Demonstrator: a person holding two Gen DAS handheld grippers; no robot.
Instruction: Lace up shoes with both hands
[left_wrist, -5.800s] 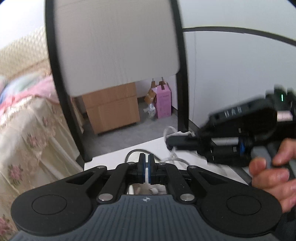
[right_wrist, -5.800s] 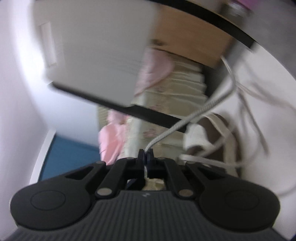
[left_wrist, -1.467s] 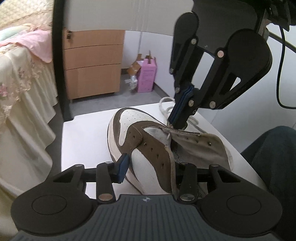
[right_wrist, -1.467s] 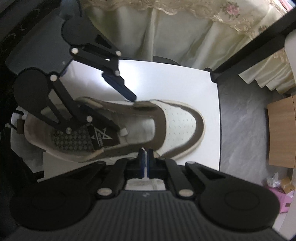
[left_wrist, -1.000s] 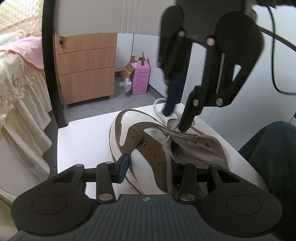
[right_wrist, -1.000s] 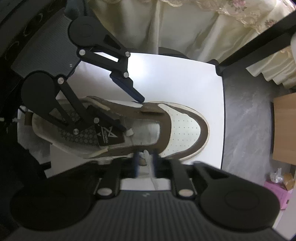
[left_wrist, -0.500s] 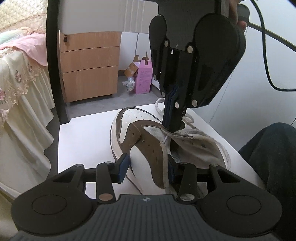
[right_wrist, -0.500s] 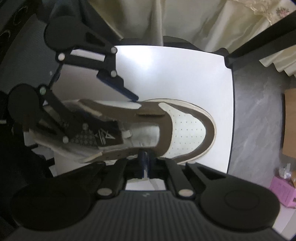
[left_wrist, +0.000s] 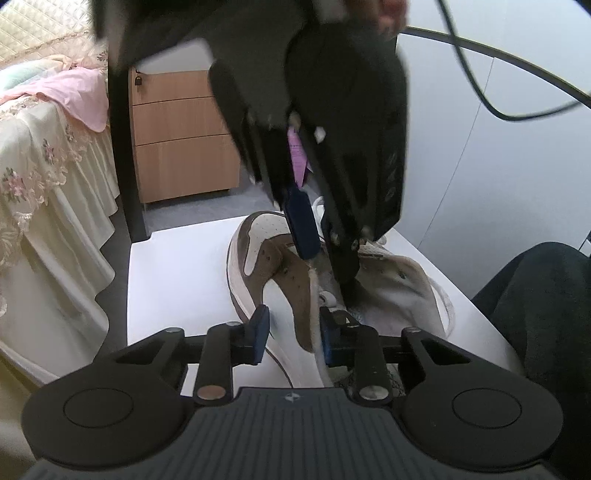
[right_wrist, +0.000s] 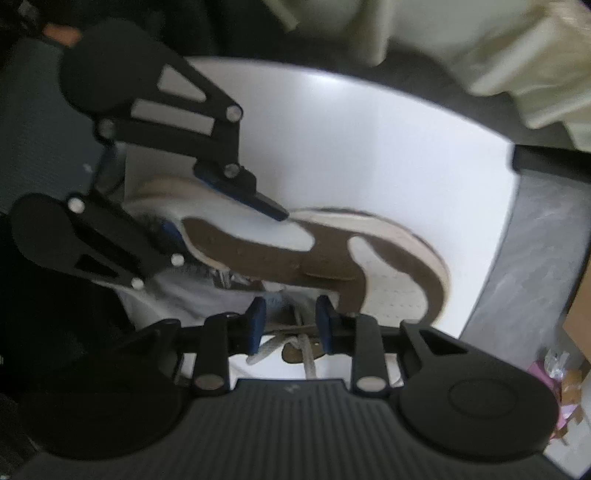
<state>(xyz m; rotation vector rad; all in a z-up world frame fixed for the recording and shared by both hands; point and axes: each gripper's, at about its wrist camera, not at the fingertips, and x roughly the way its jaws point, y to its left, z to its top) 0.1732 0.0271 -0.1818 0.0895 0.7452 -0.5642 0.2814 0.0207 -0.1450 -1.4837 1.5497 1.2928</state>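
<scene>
Now we see our left gripper (left_wrist: 291, 332) with its jaws just closed further than half a second ago, the blue pads pressing the brown side panel of the shoe (left_wrist: 280, 273) between them. The shoe sits on the white table (left_wrist: 177, 266), its toe pointing away from these fingers.

Our right gripper (right_wrist: 289, 324) has dropped closer and tipped steeply down since the earlier frame, and both views are now blurred. Its jaws, pressed together half a second ago, have just been opening; they stand spread, and the white lace (right_wrist: 306, 350) runs loose between the pads without being pinched.

From the left wrist view, the right gripper (left_wrist: 328, 258) fills the upper frame, one finger reaching down into the shoe's opening by the tongue. Only this view shows the wooden drawers (left_wrist: 177, 140) and the bed (left_wrist: 44, 158) beyond the fingers.

Only the right wrist view shows the lace under its fingers, and the left gripper (right_wrist: 221, 225) clamping the shoe's collar from the far side.
</scene>
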